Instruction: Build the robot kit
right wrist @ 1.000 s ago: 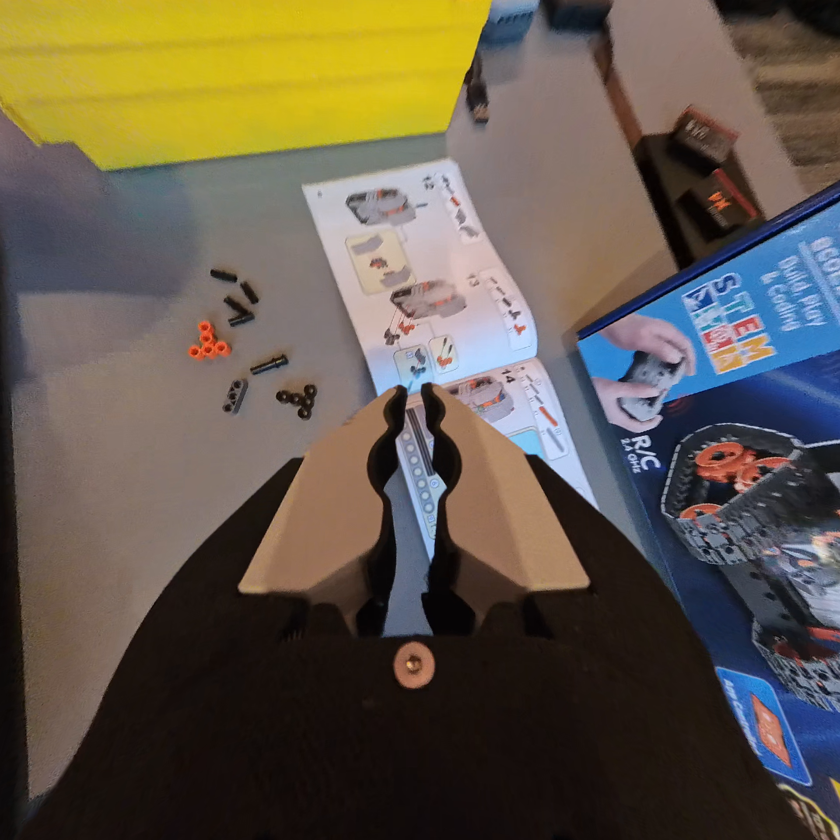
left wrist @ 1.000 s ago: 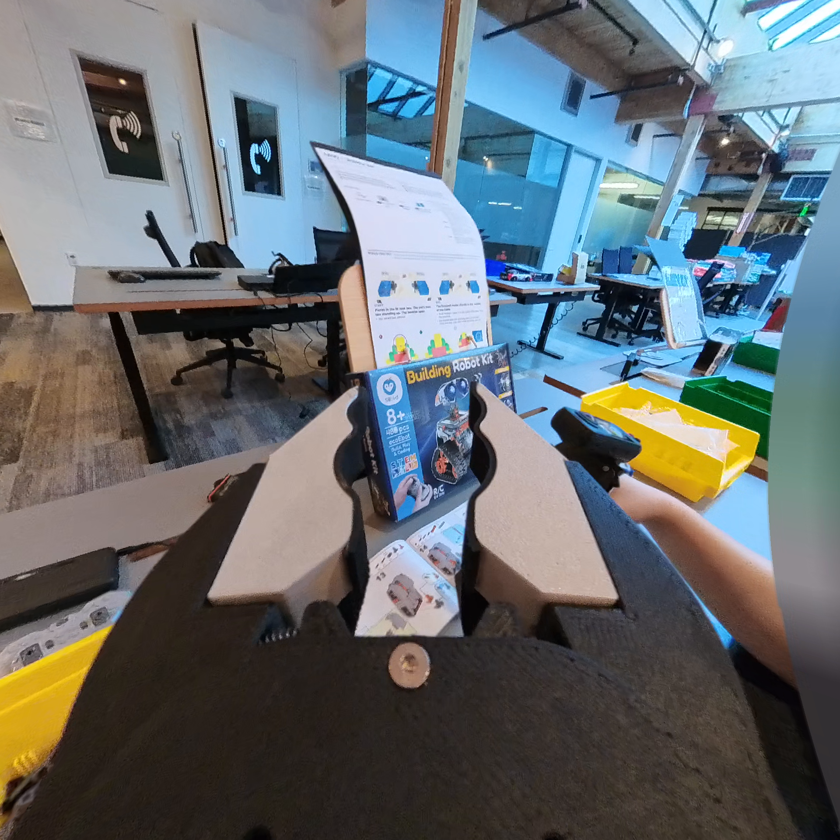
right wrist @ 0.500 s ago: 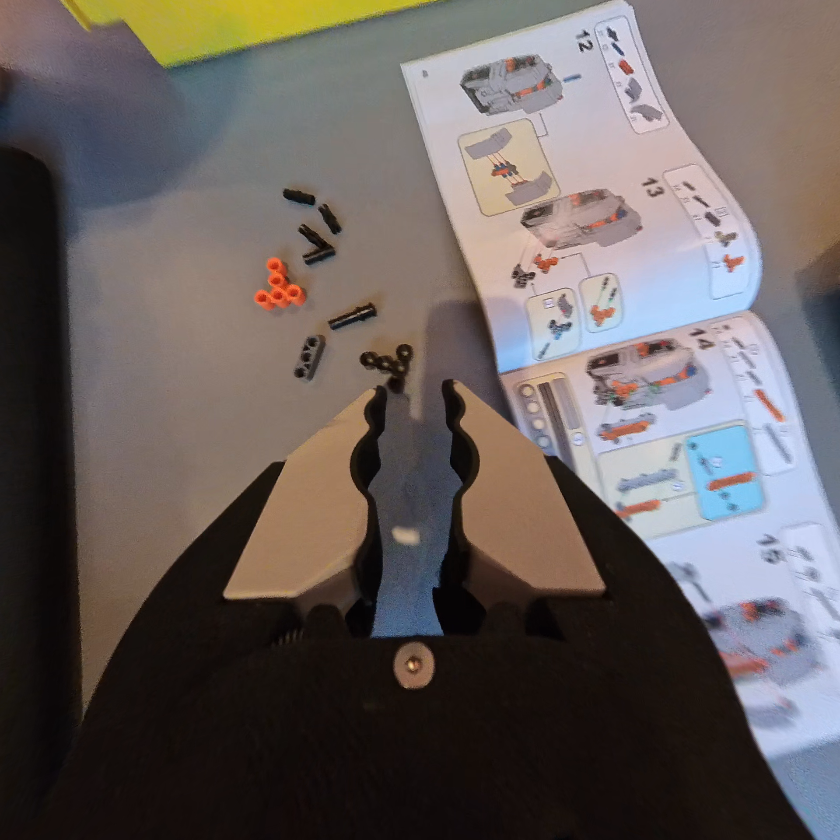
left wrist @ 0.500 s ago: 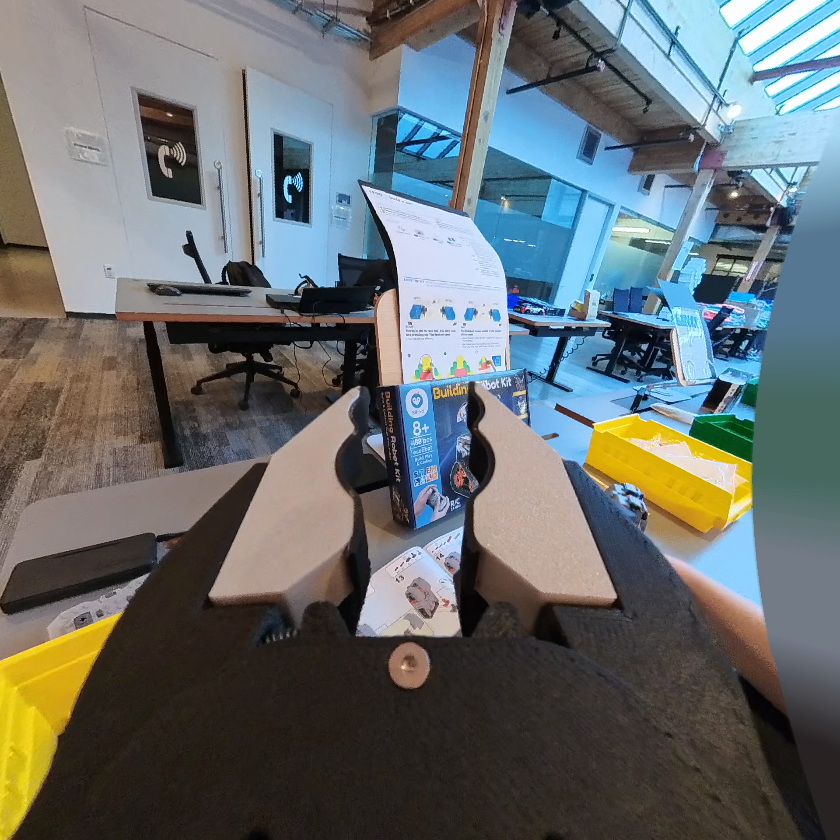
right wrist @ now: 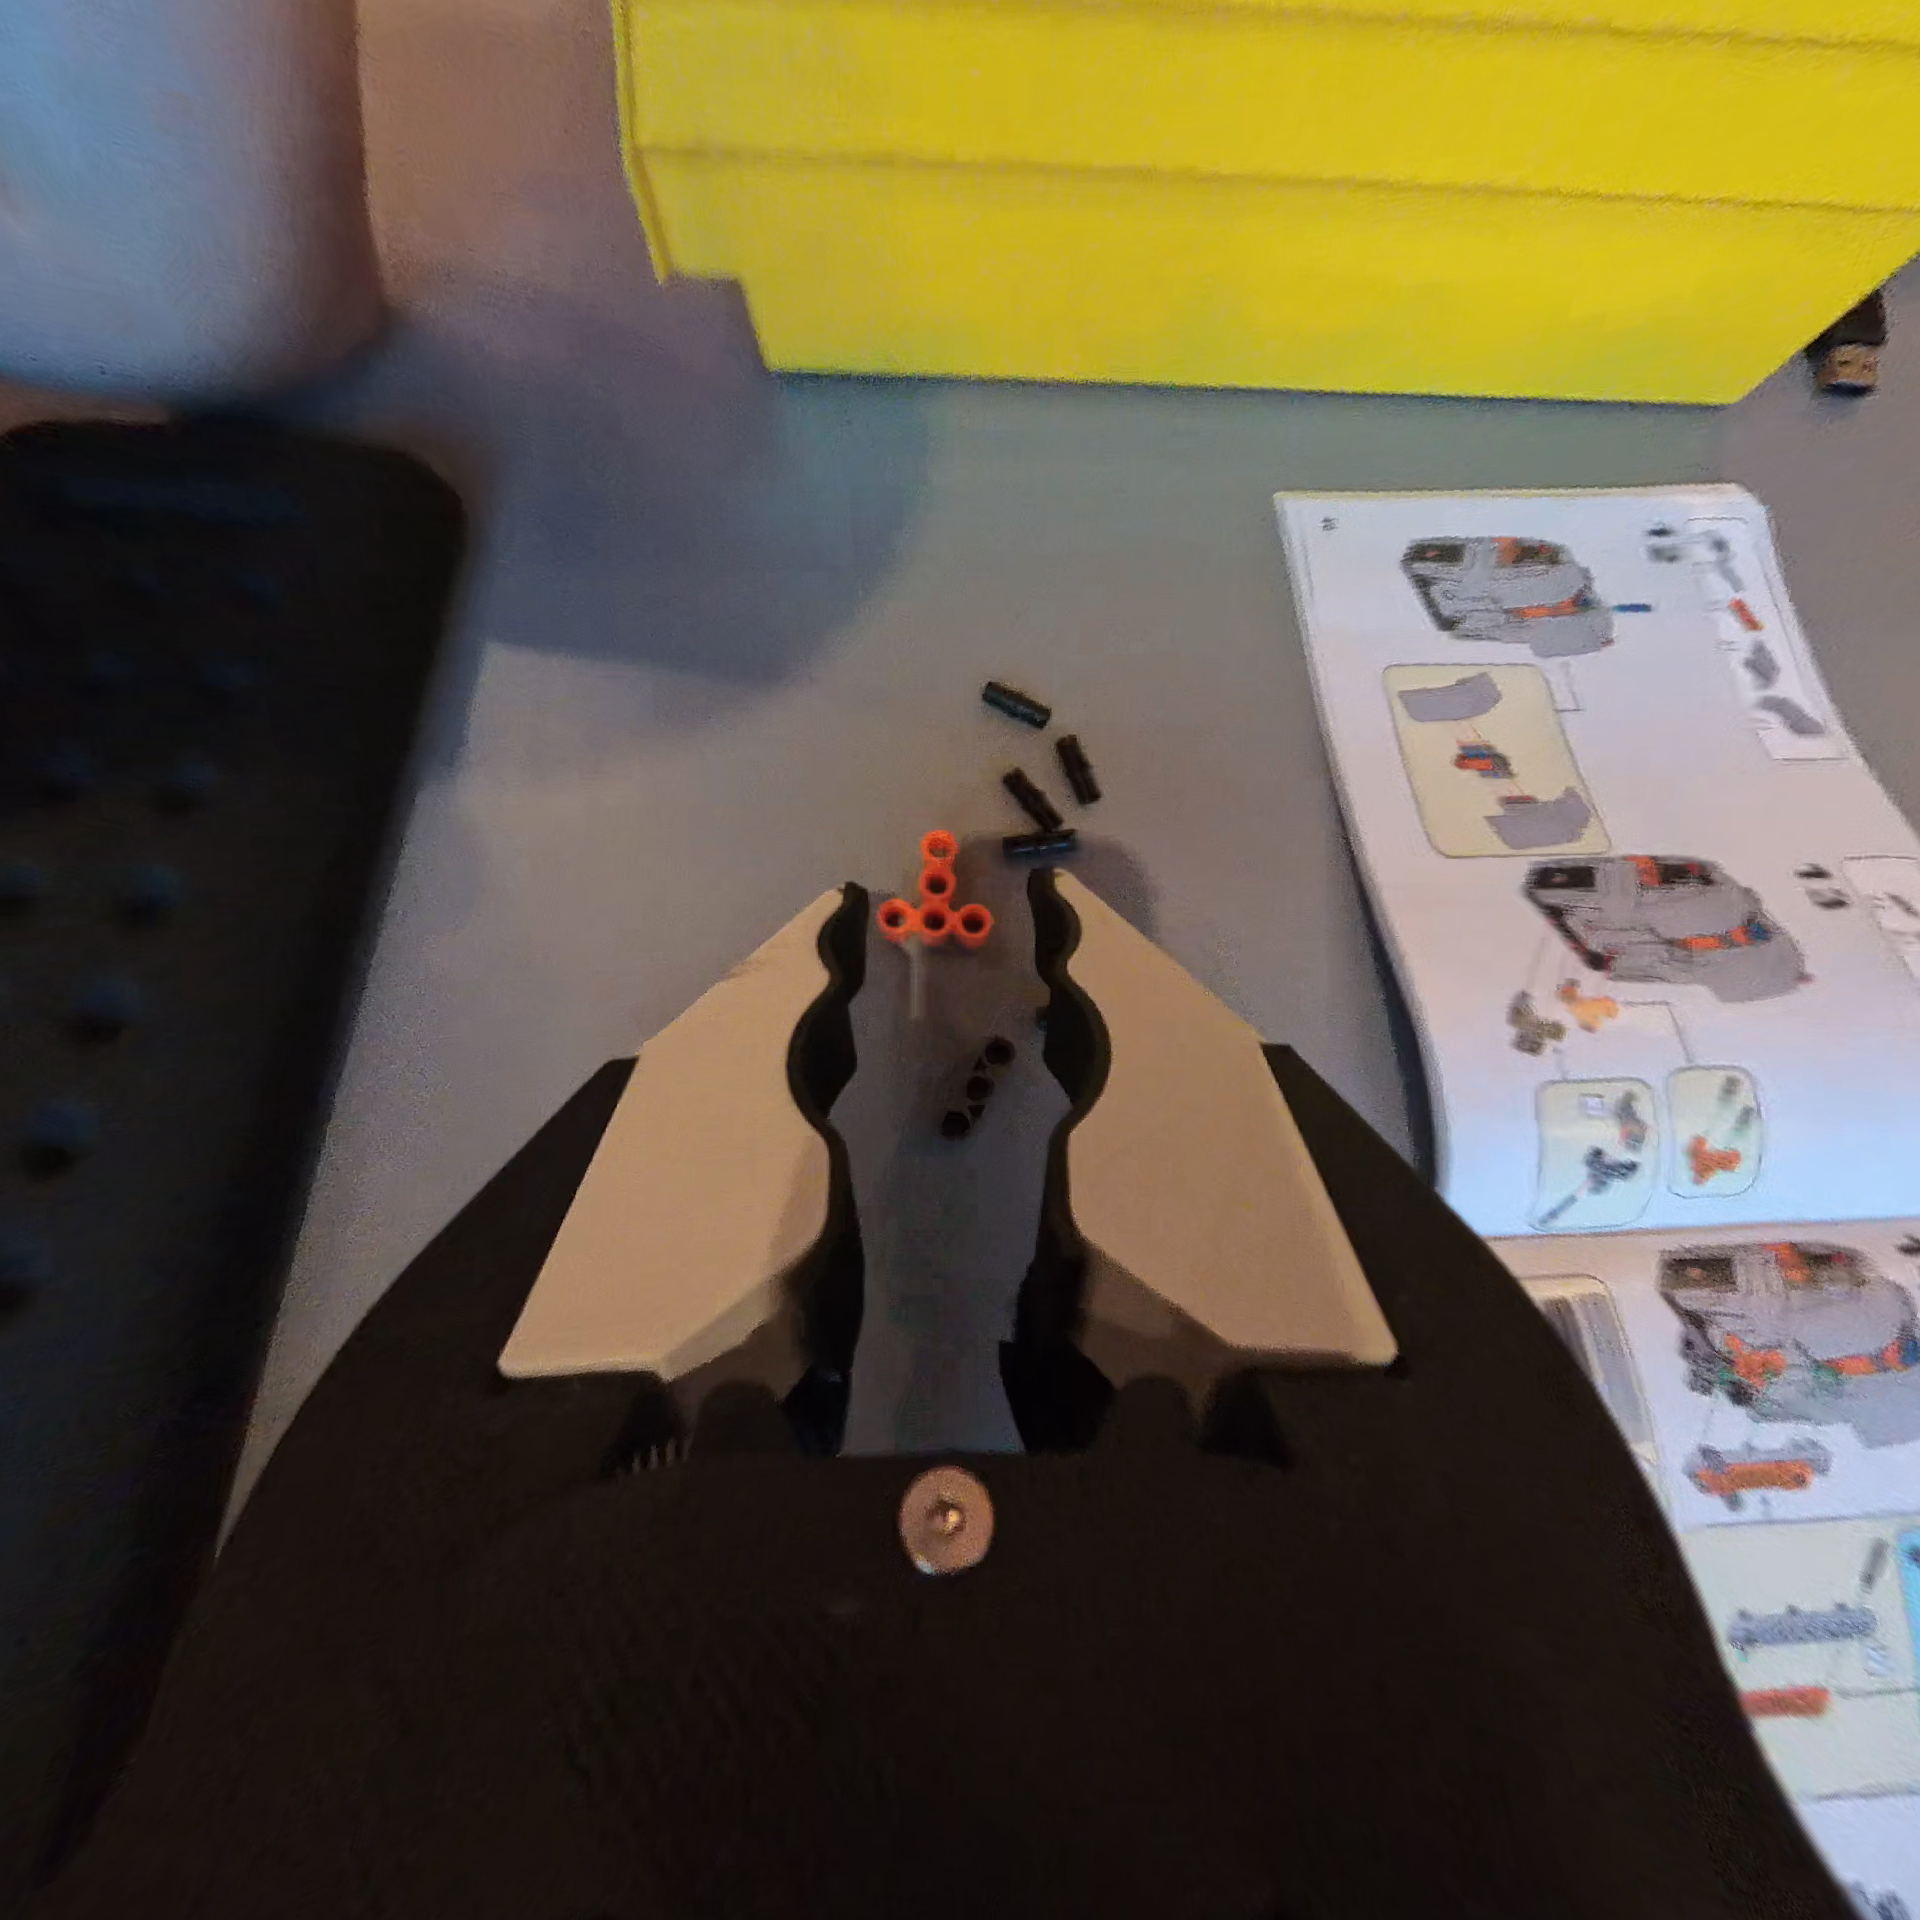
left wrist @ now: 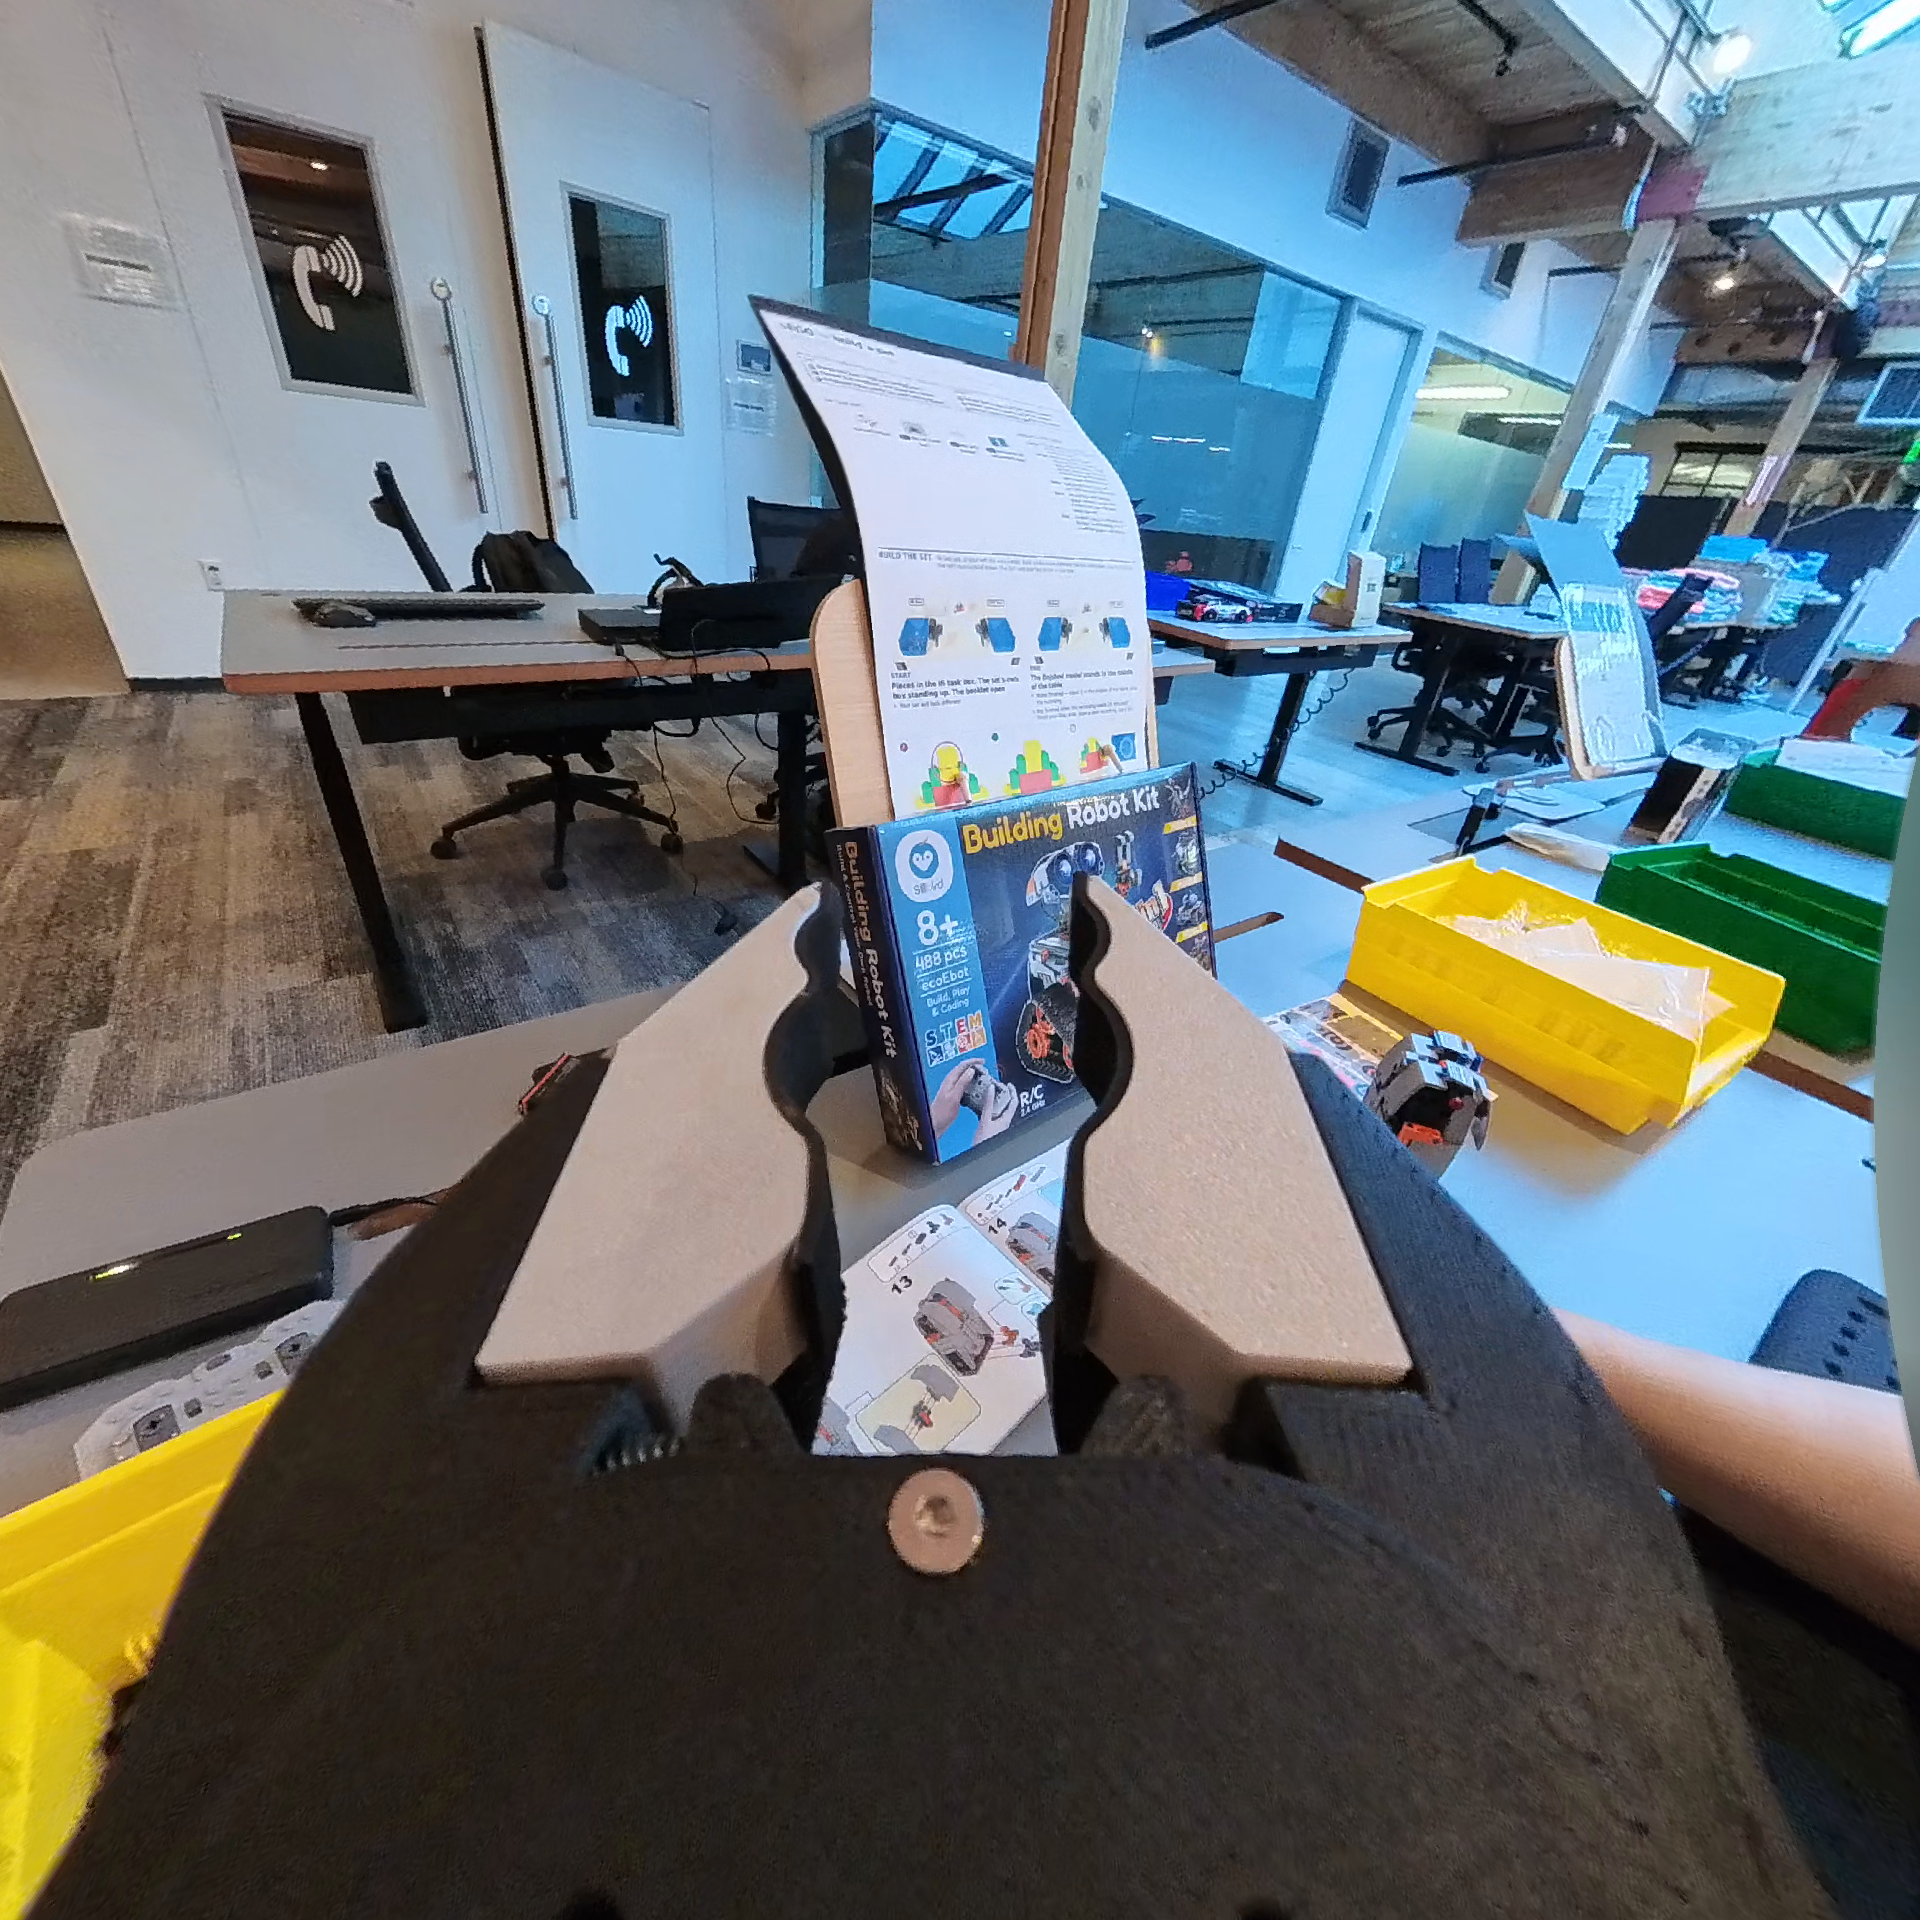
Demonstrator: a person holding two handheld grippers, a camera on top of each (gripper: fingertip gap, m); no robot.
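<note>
My right gripper (right wrist: 948, 891) is open and empty, low over the grey table (right wrist: 623, 831). Its tips flank a small orange connector piece (right wrist: 935, 912). Several short black pins (right wrist: 1039, 790) lie just past the tips, and a dark grey beam piece (right wrist: 975, 1086) lies between the jaws. My left gripper (left wrist: 945, 904) is open and empty, held above the table. It points at an upright blue kit box (left wrist: 1023, 966). An open instruction booklet (right wrist: 1621, 935) lies right of the small parts; it also shows in the left wrist view (left wrist: 935, 1320).
A yellow bin (right wrist: 1247, 197) stands behind the small parts. A black perforated slab (right wrist: 156, 831) fills the left. In the left wrist view: a paper sheet on a wooden stand (left wrist: 997, 582), another yellow bin (left wrist: 1558, 977), a green bin (left wrist: 1756, 914), a small built model (left wrist: 1429, 1086), a forearm (left wrist: 1745, 1444). The grippers' ends are close to 35 centimeters from one another. Between my right fingertips and the black perforated slab (right wrist: 156, 831) there is roughly 12 centimeters.
My right gripper has moved left from the booklet to the loose parts and opened wider; the thin beam it gripped a second ago is gone. My left gripper stays open, its view drifting slightly.
</note>
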